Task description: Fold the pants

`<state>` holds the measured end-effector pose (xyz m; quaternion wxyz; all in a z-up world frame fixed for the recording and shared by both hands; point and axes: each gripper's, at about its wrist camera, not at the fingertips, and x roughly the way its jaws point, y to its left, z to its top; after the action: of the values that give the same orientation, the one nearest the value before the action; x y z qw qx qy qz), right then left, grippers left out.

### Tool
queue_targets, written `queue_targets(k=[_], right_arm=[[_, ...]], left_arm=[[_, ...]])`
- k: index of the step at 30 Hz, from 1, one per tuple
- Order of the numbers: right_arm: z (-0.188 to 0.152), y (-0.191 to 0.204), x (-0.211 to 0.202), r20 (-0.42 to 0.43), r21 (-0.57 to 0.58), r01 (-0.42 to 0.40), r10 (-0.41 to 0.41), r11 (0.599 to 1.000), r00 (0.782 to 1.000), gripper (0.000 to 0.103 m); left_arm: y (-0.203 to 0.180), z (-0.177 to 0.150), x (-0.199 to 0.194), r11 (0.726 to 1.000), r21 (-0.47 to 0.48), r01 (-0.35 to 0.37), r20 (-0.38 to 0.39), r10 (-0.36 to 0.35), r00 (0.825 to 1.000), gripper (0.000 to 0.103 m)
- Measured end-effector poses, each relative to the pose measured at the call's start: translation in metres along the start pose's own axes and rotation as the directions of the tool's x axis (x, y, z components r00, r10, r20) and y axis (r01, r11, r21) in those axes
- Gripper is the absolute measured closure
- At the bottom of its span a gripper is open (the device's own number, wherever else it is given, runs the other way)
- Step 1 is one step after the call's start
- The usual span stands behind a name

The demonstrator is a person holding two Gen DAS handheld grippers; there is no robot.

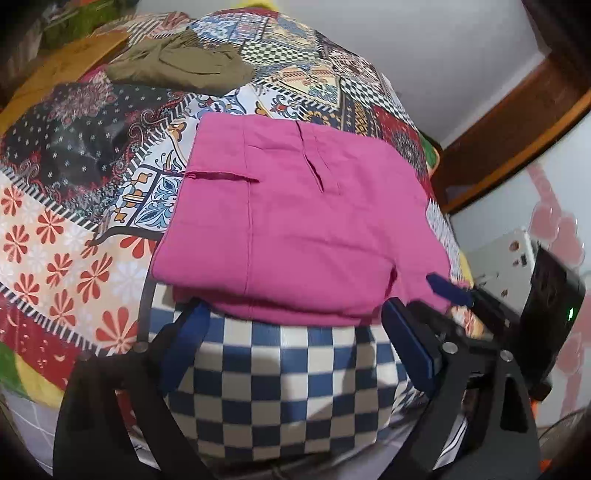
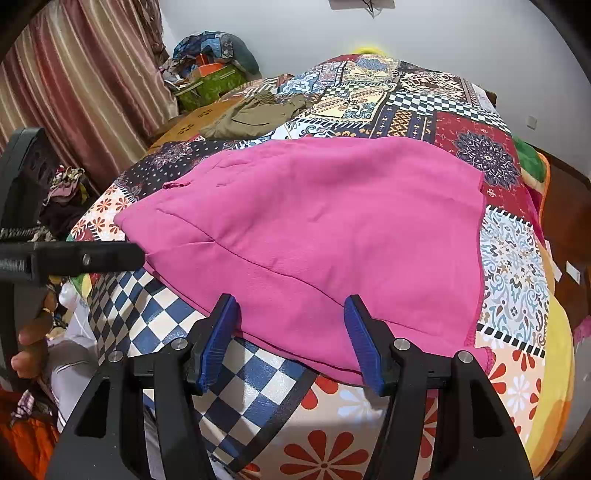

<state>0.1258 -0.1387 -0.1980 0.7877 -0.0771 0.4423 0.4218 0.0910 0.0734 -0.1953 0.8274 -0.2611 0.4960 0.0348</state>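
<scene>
The left gripper (image 1: 291,339) and right gripper (image 2: 291,332) both stand released, blue pads spread at the near edge of the folded pink pants (image 2: 314,229). The pants lie on a patchwork bedspread (image 1: 66,258) of checks and red flowers. Farther back rests an olive garment (image 1: 177,62); beyond it, striped curtains (image 2: 74,74) and a white wall (image 2: 443,29).

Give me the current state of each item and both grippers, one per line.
Pink pants: folded into a flat stack on the bedspread, near its front edge.
Olive garment: crumpled, lying farther back.
Bedspread: spread over the bed.
Left gripper: open, at the pants' near edge, holding nothing.
Right gripper: open, pants' edge between its fingers, not pinched.
</scene>
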Motion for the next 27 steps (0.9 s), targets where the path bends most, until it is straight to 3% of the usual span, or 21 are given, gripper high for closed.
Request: queue_targets(k=[12, 17, 25, 27], right_arm=[[-0.001, -0.001, 0.003, -0.003, 0.0, 0.011, -0.011, 1.0, 1.0, 0.044], [0.0, -0.002, 0.003, -0.007, 0.002, 0.014, -0.014, 1.0, 1.0, 0.043], [0.001, -0.002, 0.003, -0.013, 0.002, 0.028, -0.028, 1.0, 1.0, 0.041], [0.002, -0.001, 0.002, -0.019, 0.002, 0.032, -0.032, 0.999, 0.999, 0.041]], left_arm=[[0.021, 0.019, 0.008, 0.987, -0.155, 0.047, 0.073, -0.036, 0.997, 0.007], [0.023, 0.023, 0.01, 0.99, -0.139, 0.013, 0.08, -0.002, 0.997, 0.023], [0.014, 0.023, 0.01, 0.998, -0.055, -0.013, 0.097, 0.018, 0.995, 0.064], [0.011, 0.022, 0.009, 0.999, -0.035, -0.017, 0.11, 0.02, 0.994, 0.069]])
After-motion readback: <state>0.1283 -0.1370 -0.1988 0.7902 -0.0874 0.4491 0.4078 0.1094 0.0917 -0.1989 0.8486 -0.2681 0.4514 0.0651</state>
